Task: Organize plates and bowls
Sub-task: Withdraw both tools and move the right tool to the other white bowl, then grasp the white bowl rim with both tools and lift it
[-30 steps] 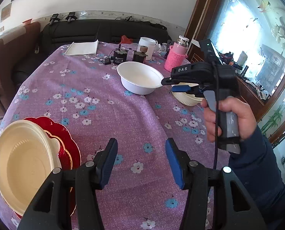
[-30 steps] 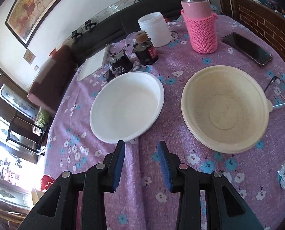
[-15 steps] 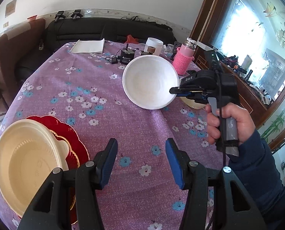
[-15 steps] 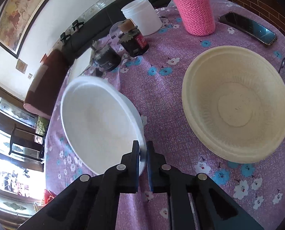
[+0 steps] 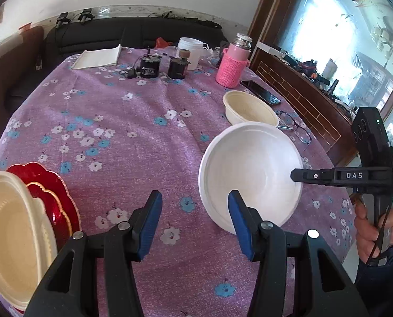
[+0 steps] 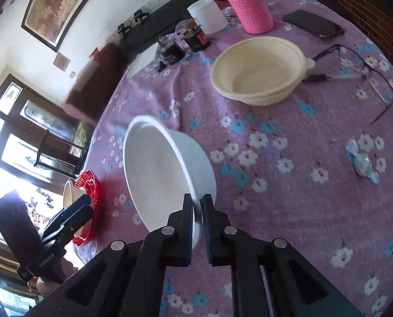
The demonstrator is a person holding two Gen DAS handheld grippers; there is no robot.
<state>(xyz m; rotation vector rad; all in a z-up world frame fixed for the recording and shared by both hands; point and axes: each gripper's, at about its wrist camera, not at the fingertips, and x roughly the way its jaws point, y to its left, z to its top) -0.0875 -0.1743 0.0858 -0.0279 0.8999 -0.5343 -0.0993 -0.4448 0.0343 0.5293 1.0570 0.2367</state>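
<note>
My right gripper is shut on the rim of a white bowl and holds it tilted above the purple flowered tablecloth; the bowl also shows in the left wrist view, with the right gripper on its right rim. My left gripper is open and empty, just left of the bowl. A cream bowl sits on red plates at the table's left edge. A stack of cream bowls stands at the far right.
At the back stand a pink-sleeved flask, a white tub, two dark jars and a white paper. A phone, glasses and a crumpled wrapper lie at the right.
My right gripper shut on the white bowl's rim, lifted it and carried it toward the near side of the table, close to my left gripper. The left gripper stayed open.
</note>
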